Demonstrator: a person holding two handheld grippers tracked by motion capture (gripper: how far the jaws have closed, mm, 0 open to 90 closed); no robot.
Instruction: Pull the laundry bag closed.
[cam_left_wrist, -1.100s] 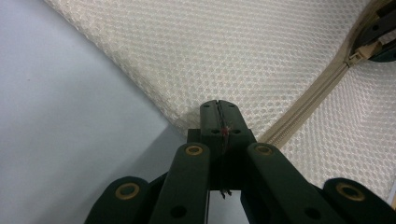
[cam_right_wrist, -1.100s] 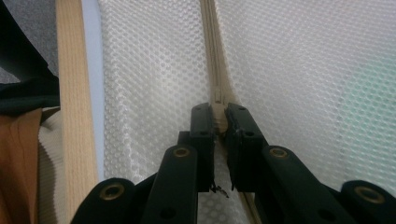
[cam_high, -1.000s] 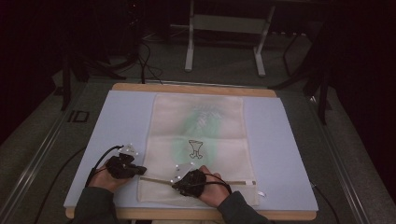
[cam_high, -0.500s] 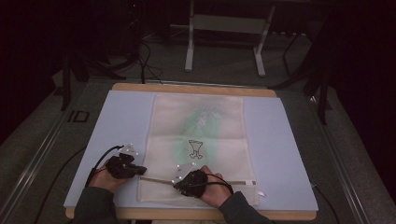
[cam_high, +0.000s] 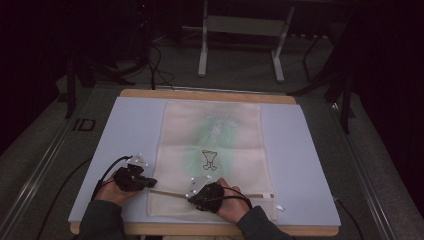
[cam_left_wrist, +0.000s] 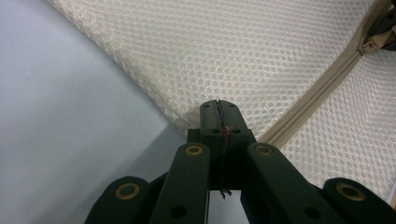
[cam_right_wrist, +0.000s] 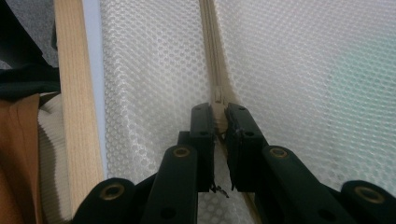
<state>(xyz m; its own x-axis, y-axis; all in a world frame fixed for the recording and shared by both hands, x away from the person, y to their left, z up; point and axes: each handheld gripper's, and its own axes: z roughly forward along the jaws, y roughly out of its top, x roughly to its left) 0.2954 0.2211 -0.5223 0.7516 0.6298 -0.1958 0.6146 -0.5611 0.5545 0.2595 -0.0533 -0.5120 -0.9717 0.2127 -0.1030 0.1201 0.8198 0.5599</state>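
Two tongs clenched on 1 mesh bag (cam_high: 212, 145): left tongs (cam_left_wrist: 219, 116) on edge, right tongs (cam_right_wrist: 219, 116) on zip pull (cam_right_wrist: 218, 112)

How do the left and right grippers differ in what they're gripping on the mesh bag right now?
The left gripper pinches the mesh bag at its corner edge, beside the zipper's end; the right gripper clamps the zipper pull. The left sits at the bag's left edge, the right farther along the zipper. Both are shut.
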